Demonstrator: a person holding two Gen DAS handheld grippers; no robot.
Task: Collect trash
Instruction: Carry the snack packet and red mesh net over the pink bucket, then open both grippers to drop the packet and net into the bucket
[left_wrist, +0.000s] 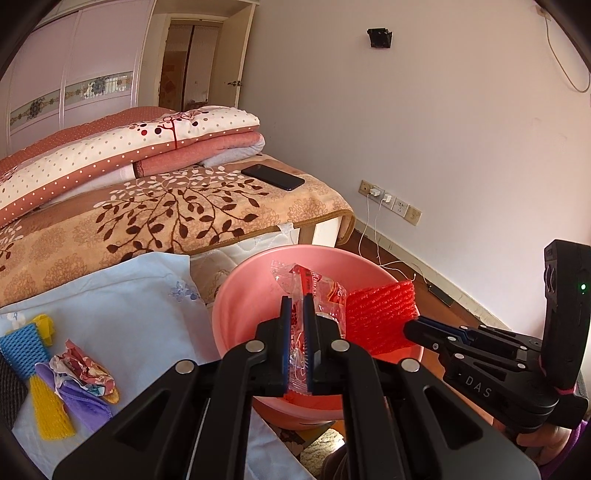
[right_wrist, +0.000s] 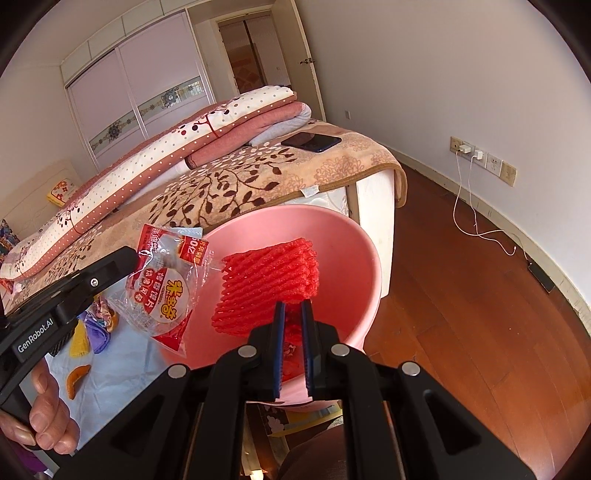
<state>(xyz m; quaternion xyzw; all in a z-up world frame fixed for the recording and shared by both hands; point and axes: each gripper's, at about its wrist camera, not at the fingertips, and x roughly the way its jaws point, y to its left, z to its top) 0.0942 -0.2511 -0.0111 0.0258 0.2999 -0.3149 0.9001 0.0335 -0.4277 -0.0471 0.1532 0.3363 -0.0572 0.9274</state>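
Two hand-held grippers hang over a pink basin (left_wrist: 236, 295) beside the bed, each carrying a piece of trash. The left gripper (left_wrist: 298, 306) is pinched tight on a clear snack wrapper (left_wrist: 314, 291) with red print, which sticks up past its fingertips above the basin's near wall. To its right, the right gripper (right_wrist: 291, 310) is clamped just as tight on a red foam net (right_wrist: 269, 284), which juts ahead of its jaws over the basin's hollow. The step in hand looks to be the drop: both pieces are already above the basin, so the next move calls for each gripper to open and let its load fall inside, the light wrapper perhaps needing a lower release so it does not drift over the rim. More litter waits to the left of the left gripper on a pale blue cloth (left_wrist: 129, 295): a crumpled paper (left_wrist: 83, 363), a yellow foam net (left_wrist: 48, 410) and a blue foam net (left_wrist: 22, 347).
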